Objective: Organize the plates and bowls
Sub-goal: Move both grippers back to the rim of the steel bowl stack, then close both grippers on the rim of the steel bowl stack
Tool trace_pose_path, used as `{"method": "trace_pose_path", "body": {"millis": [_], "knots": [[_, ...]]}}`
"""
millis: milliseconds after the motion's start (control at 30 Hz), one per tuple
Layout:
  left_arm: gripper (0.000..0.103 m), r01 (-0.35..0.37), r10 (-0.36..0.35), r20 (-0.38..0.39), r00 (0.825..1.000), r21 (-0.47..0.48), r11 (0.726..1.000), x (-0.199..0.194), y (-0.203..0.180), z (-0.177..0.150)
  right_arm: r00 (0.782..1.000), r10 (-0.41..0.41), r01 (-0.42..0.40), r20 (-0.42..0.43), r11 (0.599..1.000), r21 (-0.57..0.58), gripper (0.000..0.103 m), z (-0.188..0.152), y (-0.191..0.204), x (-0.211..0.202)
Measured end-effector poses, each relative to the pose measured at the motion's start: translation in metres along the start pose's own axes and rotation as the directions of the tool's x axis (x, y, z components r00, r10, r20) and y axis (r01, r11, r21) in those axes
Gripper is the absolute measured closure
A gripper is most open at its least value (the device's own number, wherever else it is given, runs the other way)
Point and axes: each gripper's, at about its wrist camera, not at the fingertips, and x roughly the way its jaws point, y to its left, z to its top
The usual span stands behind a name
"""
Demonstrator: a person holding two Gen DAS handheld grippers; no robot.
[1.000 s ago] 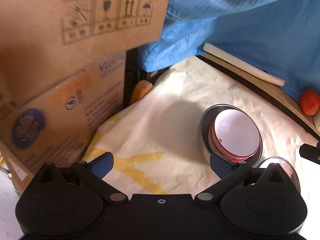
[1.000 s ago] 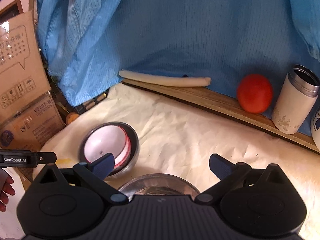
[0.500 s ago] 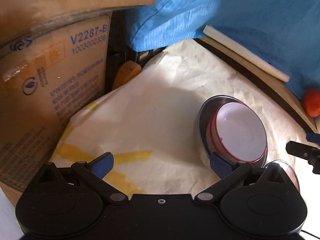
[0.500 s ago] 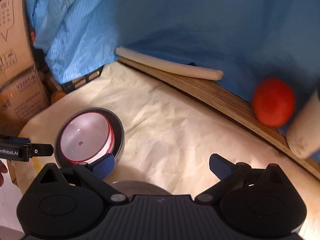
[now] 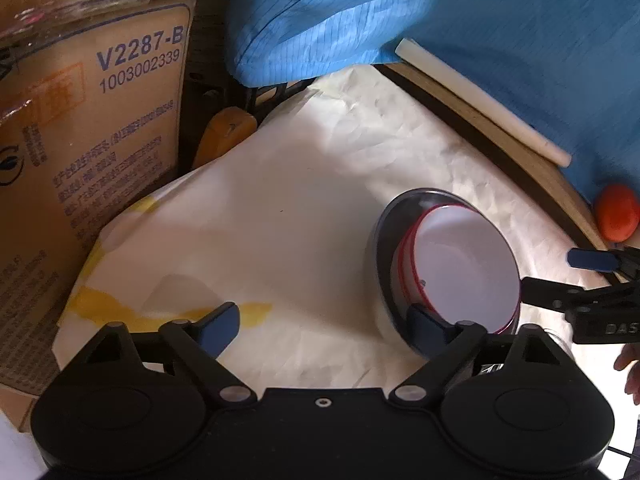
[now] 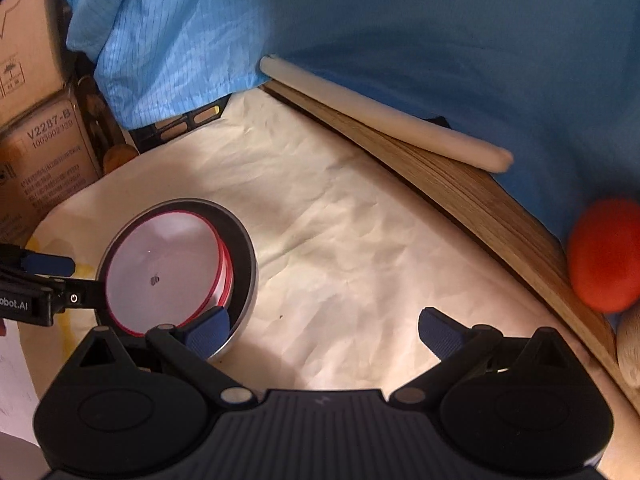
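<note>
Both black two-finger grippers, left [image 5: 323,326] and right [image 6: 325,331], are gaping wide and empty, flanking red-rimmed white bowls [image 6: 164,270] nested mouth-up, slightly tilted, inside a round steel bowl [image 6: 243,268] at lower left.

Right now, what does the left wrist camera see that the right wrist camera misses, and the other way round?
Only the left view shows the yellow stain on the paper cover and the right gripper reaching in. Only the right view shows the left gripper from outside. Both show the red-rimmed white bowls nested in a metal bowl, the cardboard box, white rod, red ball and blue cloth.
</note>
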Motion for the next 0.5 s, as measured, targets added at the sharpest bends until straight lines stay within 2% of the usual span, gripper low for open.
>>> {"method": "trace_pose_path", "body": {"millis": [133, 200, 333, 433, 500], "knots": [[0.021, 0.022, -0.022, 0.001, 1.000, -0.010, 1.000, 0.001, 0.002, 0.002, 1.000, -0.008, 0.007, -0.014, 1.000, -0.029, 0.001, 0.007, 0.003, 0.007], [0.031, 0.032, -0.032, -0.006, 0.999, -0.012, 0.999, 0.002, 0.003, 0.003, 1.000, -0.009, 0.009, -0.017, 0.999, -0.036, 0.004, 0.008, 0.003, 0.010], [0.038, 0.060, -0.061, -0.017, 0.998, -0.026, 0.998, 0.003, 0.004, 0.005, 0.999, 0.013, -0.013, -0.034, 1.000, -0.021, 0.014, 0.011, 0.003, 0.014], [0.048, 0.088, -0.089, -0.025, 0.996, -0.041, 0.995, 0.005, 0.005, 0.006, 0.998, 0.045, -0.044, -0.046, 0.999, 0.006, 0.022, 0.013, 0.002, 0.016], [0.060, 0.105, -0.106, -0.028, 0.994, -0.033, 0.994, 0.006, 0.002, 0.008, 0.996, 0.070, -0.068, -0.058, 0.997, 0.032, 0.028, 0.014, 0.001, 0.019]]}}
